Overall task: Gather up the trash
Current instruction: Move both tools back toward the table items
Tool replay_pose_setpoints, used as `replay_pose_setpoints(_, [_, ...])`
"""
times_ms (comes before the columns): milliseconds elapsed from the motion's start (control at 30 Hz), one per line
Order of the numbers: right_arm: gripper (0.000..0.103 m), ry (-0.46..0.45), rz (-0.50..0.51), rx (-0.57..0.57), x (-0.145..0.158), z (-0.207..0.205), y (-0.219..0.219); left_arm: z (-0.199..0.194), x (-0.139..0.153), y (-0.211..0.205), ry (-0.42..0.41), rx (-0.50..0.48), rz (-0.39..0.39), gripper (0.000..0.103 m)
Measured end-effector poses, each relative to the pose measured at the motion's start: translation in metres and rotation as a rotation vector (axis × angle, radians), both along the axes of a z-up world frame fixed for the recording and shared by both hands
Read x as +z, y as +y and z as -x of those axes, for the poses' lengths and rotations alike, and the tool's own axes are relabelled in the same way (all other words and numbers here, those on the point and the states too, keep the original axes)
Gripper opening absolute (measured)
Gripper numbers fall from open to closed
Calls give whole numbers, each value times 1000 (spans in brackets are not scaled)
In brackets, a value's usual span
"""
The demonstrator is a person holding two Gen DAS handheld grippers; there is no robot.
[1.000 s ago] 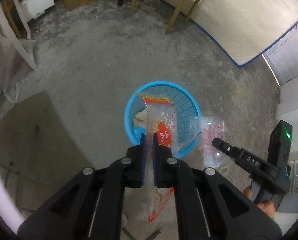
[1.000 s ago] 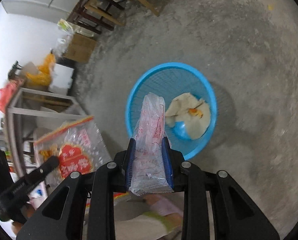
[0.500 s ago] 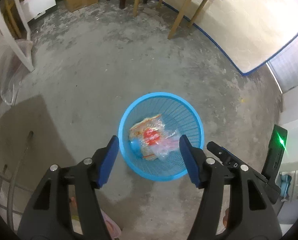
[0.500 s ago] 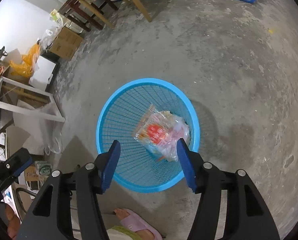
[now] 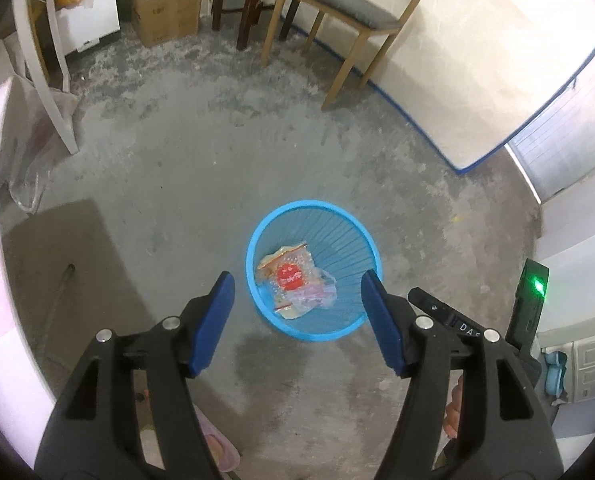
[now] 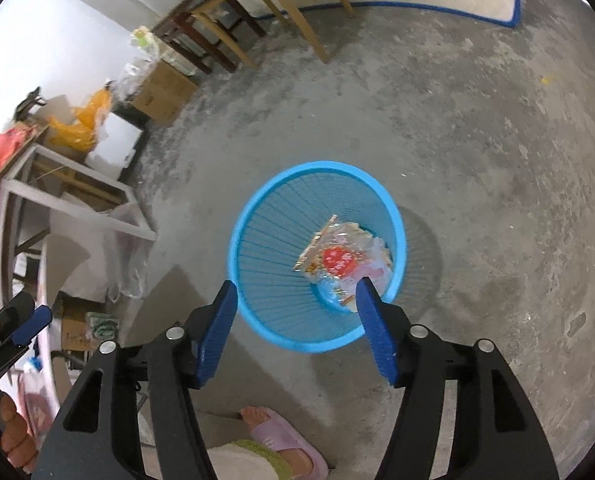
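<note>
- The trash, clear plastic wrappers (image 5: 295, 284) with a red print, lies at the bottom of the blue mesh basket (image 5: 371, 246), centre of both views; in the right wrist view the wrappers (image 6: 343, 258) sit right of the basket (image 6: 257, 240) middle.
- My left tool (image 5: 297, 294) hangs over the basket; its jaws have just been opening and stand wide, holding nothing.
- My right tool (image 6: 295, 300) has likewise just been opening: jaws wide apart, empty.
- The basket stands on the bare concrete floor (image 5: 185, 184).
- A wooden chair (image 5: 349, 8) stands at the top of the left view.
- My foot in a pink slipper (image 6: 281, 438) shows at the bottom of the right view.
</note>
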State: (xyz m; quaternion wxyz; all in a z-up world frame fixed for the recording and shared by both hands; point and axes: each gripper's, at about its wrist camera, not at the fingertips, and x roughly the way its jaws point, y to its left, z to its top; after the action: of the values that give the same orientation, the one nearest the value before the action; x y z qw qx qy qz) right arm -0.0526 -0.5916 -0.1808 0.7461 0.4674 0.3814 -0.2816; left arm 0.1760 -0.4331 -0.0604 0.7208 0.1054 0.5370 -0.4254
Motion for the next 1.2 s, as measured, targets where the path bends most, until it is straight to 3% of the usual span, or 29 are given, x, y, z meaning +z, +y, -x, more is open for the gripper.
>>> replay_pose_setpoints(167, [76, -74, 44, 55, 46, 8, 32, 23, 44, 51, -7, -11, 95, 63])
replay_pose_setpoints(333, [82, -106, 124, 135, 98, 5, 71, 47, 92, 122, -51, 4, 205, 72])
replay_pose_setpoints(467, [90, -132, 240, 226, 143, -13, 117, 61, 124, 188, -141, 90, 302, 78])
replay_pose_setpoints(600, [93, -117, 358, 324, 174, -39, 165, 69, 139, 245, -236, 190, 324, 81])
replay_pose_setpoints(733, [97, -87, 510, 452, 204, -75, 223, 71, 145, 294, -279, 305, 329, 82])
replay_pose_setpoints(867, [97, -80, 655, 504, 232, -99, 275, 66, 142, 342, -307, 414, 307, 84])
replay_pose_setpoints(1200, [97, -30, 825, 558, 259, -135, 353, 51, 131, 438, -303, 584, 283, 84])
